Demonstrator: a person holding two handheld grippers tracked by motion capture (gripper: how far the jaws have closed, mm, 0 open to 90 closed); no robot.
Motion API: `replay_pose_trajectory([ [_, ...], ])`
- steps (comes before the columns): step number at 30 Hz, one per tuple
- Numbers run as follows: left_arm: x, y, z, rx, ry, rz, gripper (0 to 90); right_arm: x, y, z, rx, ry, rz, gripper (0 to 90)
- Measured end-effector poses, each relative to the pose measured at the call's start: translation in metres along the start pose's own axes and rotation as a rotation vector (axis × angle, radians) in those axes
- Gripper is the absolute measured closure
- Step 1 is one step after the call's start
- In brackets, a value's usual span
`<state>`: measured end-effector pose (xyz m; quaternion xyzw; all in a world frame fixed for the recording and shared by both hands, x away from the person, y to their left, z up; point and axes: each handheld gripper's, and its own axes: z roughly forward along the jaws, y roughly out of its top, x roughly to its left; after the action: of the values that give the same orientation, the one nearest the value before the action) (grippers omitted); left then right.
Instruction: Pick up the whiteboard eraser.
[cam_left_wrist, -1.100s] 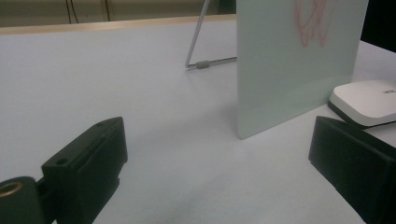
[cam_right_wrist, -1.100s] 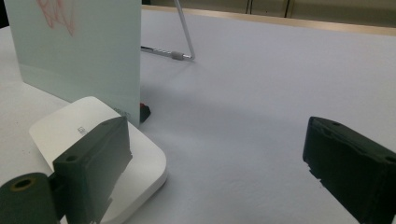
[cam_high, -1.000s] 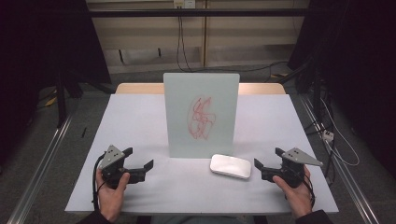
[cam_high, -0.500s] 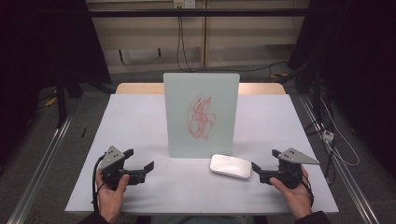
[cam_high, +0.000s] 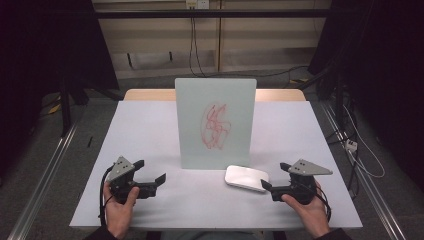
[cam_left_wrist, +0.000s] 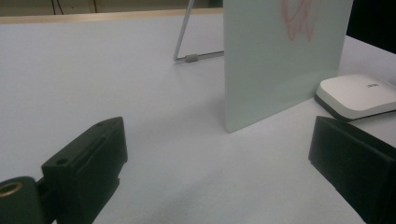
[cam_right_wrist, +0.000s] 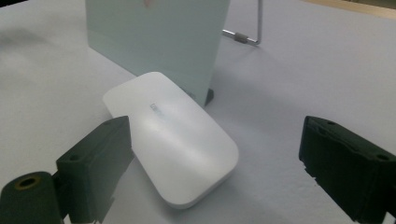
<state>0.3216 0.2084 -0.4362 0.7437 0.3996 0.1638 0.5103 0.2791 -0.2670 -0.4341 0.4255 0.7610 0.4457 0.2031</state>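
High view: a pale worktop (cam_high: 150, 125) carries an upright whiteboard (cam_high: 215, 122) bearing a red scribble (cam_high: 216, 126). A flat white eraser (cam_high: 246, 178) lies just in front of the board's near right corner. The left tool (cam_high: 149, 176), held in the left hand (cam_high: 120, 210), sits near the left front edge, jaws spread and bare. The right tool (cam_high: 274, 176), held in the right hand (cam_high: 309, 210), points left at the eraser from just beside its right end; its jaws have just been closing a little but stand apart, nothing between them.

Left gripper view: 2 black jaws stand released over bare worktop; the board (cam_left_wrist: 280, 60), its wire stand (cam_left_wrist: 191, 46) and the eraser (cam_left_wrist: 357, 95) lie beyond, to the right.

Right gripper view: the eraser (cam_right_wrist: 173, 135) lies just ahead of the 2 separated jaws, nearer the left one, not gripped; the board (cam_right_wrist: 154, 42) stands just behind it.
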Motion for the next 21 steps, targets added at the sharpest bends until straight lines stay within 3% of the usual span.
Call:
replay_pose_trajectory([
  [6,-0.001,0.000,0.000,0.001,0.001,0.002,4.4,0.004,0.006,0.007,0.028,0.038,-0.045,9.0],
  [18,-0.001,0.000,0.000,0.001,-0.002,0.004,4.4,0.008,0.026,0.024,0.118,0.176,-0.114,12.6],
  [21,-0.001,-0.001,0.001,0.004,0.007,0.007,4.4,0.009,0.031,0.028,0.144,0.176,-0.153,13.7],
])
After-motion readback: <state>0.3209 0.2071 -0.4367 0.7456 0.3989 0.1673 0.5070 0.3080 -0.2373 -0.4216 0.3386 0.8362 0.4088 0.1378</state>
